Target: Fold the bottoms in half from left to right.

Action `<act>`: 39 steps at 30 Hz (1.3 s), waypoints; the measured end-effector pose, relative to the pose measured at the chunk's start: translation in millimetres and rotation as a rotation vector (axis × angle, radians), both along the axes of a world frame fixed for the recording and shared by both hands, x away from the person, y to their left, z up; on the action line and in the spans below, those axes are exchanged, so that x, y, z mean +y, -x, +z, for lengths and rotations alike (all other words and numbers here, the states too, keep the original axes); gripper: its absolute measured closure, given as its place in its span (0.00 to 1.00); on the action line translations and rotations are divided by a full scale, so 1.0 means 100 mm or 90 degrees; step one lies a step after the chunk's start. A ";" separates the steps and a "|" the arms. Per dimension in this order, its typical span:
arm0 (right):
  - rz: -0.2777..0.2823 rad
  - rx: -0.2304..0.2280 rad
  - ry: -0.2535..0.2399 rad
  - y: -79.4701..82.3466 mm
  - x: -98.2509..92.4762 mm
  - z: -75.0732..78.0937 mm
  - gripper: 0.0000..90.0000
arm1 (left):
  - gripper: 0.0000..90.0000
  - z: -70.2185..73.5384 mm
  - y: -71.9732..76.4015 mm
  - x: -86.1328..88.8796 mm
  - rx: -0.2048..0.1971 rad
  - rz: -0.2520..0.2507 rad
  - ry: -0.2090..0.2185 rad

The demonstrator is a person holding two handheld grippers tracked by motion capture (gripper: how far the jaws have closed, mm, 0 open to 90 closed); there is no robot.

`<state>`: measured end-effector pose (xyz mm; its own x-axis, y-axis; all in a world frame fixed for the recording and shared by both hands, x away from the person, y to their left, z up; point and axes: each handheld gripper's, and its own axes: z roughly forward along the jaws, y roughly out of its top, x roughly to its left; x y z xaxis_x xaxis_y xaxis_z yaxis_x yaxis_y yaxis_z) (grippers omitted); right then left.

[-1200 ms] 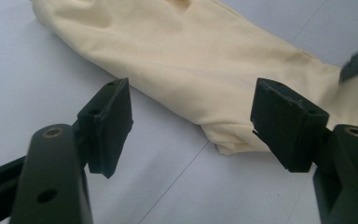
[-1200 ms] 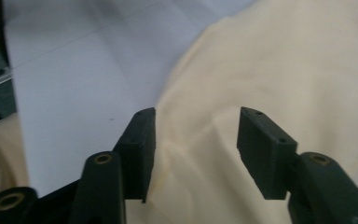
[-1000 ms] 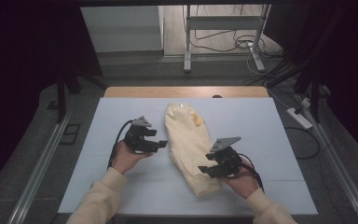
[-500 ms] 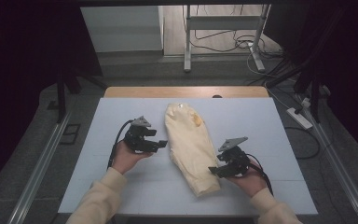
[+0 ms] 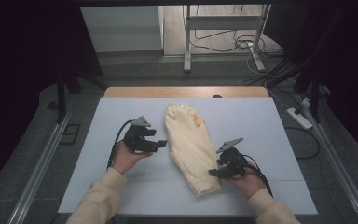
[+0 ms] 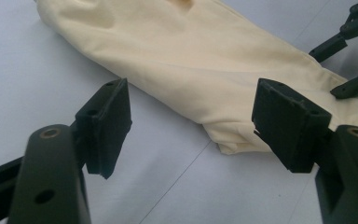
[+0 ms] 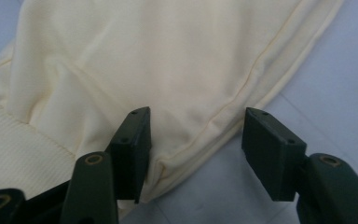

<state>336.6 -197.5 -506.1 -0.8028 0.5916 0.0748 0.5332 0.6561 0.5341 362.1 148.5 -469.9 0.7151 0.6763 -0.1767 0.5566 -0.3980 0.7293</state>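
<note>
Right gripper view puts your right gripper (image 7: pixel 193 154) at the near corner of the cream garment (image 7: pixel 158 70): its fingers (image 7: pixel 131 151) have just been closing, but they are spread on either side of the folded, seamed edge and do not yet pinch it. Your left gripper (image 6: pixel 191 126) also has its fingers apart, above bare counter (image 6: pixel 37 84) just beside the cloth, holding nothing. The garment is soft, light knit, so expect it to sag and slide on the smooth surface rather than hold a shape; take it at the doubled seam or the ribbed band, where the layers are thickest, and lift both sides together. From the high view you get what the close views lack: the whole garment (image 5: pixel 191 144) lies folded into a long strip, angled down the middle of the counter (image 5: pixel 270 126), with your hands on either side. Close views add the seam and the ribbing.
</note>
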 end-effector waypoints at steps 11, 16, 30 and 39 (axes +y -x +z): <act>0.010 0.038 -0.021 0.00 -0.01 -0.01 0.74 | 0.31 0.00 0.00 -0.01 -0.001 -0.002 -0.003; 0.019 0.021 -0.014 0.02 0.00 0.00 0.89 | 0.31 -0.01 0.00 -0.01 0.000 -0.003 -0.003; 0.030 0.007 -0.002 0.04 0.00 0.01 0.94 | 0.31 -0.02 -0.01 0.00 0.003 -0.003 -0.003; 0.036 0.006 0.003 0.11 0.03 0.03 0.95 | 0.31 -0.01 -0.01 0.01 0.000 0.001 0.003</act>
